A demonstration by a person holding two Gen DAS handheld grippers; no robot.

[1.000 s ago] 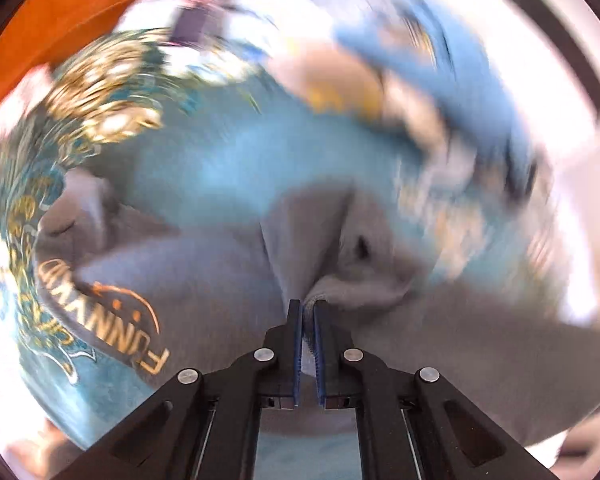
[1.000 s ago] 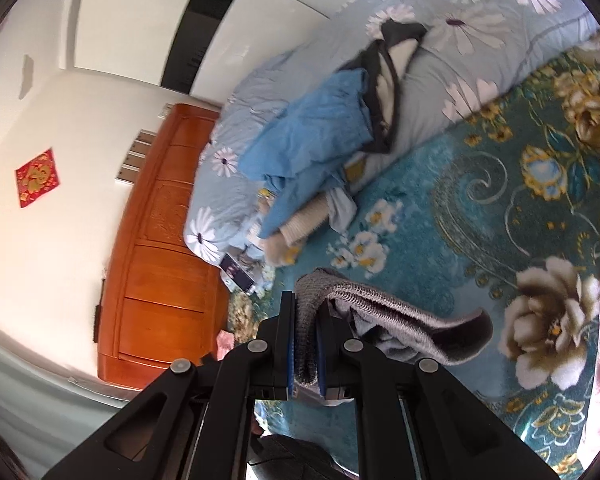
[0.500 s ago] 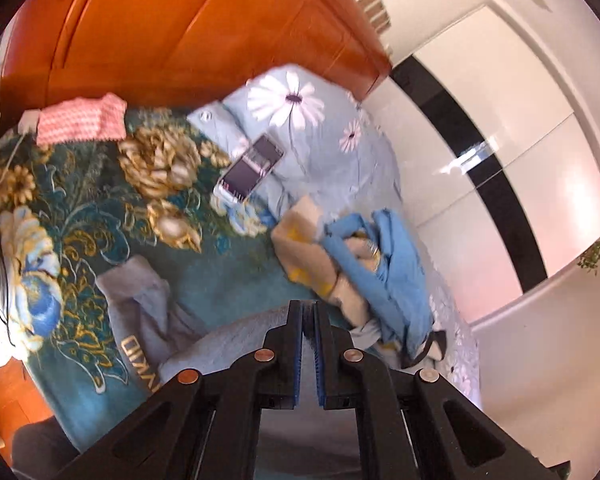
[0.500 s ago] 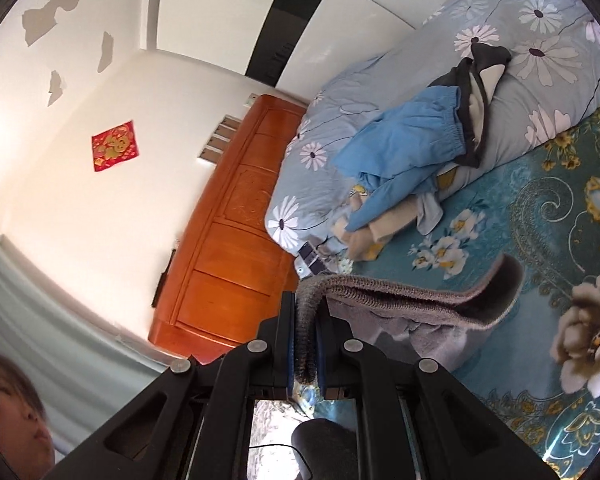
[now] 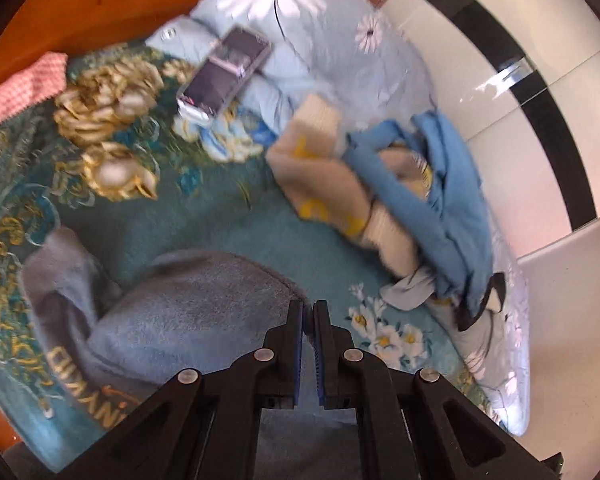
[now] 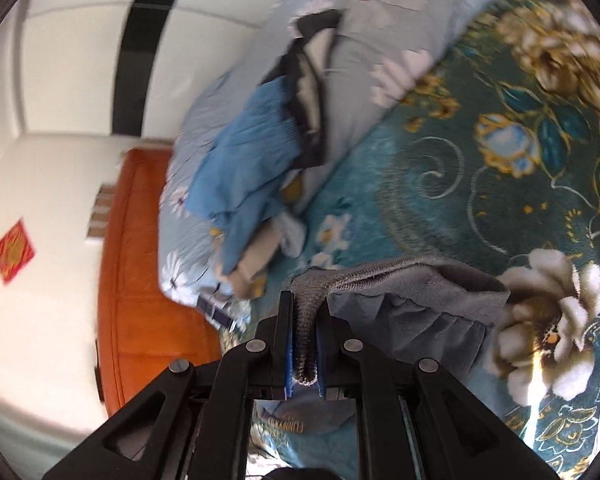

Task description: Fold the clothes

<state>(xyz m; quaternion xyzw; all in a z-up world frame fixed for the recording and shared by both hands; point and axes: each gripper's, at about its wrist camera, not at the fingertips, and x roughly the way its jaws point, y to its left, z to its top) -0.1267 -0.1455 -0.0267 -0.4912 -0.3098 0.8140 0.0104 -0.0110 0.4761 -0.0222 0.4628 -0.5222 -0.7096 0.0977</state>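
Grey sweatshirt (image 5: pixel 188 312) lies partly bunched on the teal flowered blanket (image 5: pixel 204 216), with yellow letters near its lower edge. The right gripper (image 6: pixel 304 344) is closed on the ribbed hem (image 6: pixel 306 320) of this garment, and the hem stretches away to the right above the blanket. The left gripper (image 5: pixel 308 344) has its jaws almost together, with only a thin gap; the grey cloth sits just at its tips, but whether it pinches the cloth is not clear. Near the far side lies a pile of blue and beige clothes (image 5: pixel 412 192), and a phone (image 5: pixel 224 72) rests on the light floral quilt (image 5: pixel 320 40).
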